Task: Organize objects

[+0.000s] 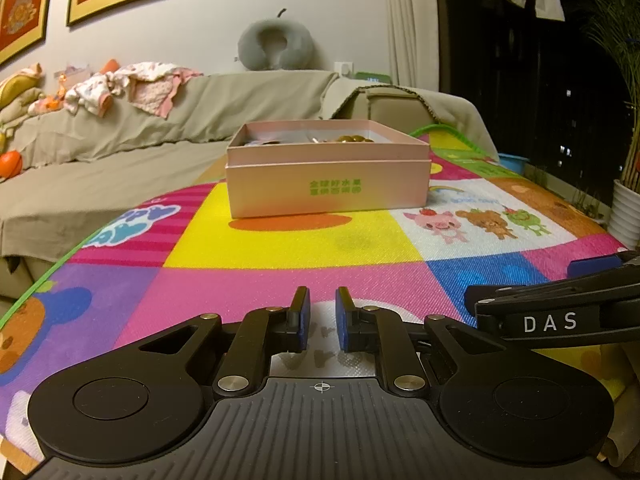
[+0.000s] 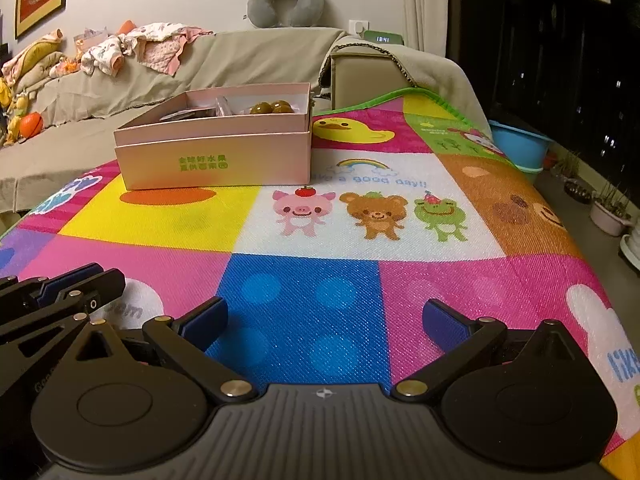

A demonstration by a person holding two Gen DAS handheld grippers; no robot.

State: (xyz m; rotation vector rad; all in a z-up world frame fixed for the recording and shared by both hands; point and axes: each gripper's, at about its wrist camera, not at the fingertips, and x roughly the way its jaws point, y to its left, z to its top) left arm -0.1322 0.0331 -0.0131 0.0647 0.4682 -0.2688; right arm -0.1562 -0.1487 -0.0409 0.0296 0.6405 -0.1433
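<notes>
A pink cardboard box (image 1: pixel 326 184) with green print stands open on the colourful play mat (image 1: pixel 280 240), straight ahead of my left gripper (image 1: pixel 322 300). Inside it lie shiny brown round pieces (image 1: pixel 354 139) and other small items I cannot make out. The left gripper is shut with only a narrow slit between its blue pads and nothing in it. In the right wrist view the box (image 2: pixel 216 156) sits ahead to the left, with the brown pieces (image 2: pixel 272 108) at its far right. My right gripper (image 2: pixel 326 308) is open wide over a blue square and holds nothing.
A covered sofa (image 1: pixel 140 120) with piled clothes runs behind the mat, and a grey neck pillow (image 1: pixel 274 46) rests on its back. An orange ball (image 2: pixel 31 124) lies on the sofa at the left. A blue basin (image 2: pixel 516 144) and plant pots (image 2: pixel 610 216) stand off the mat's right edge.
</notes>
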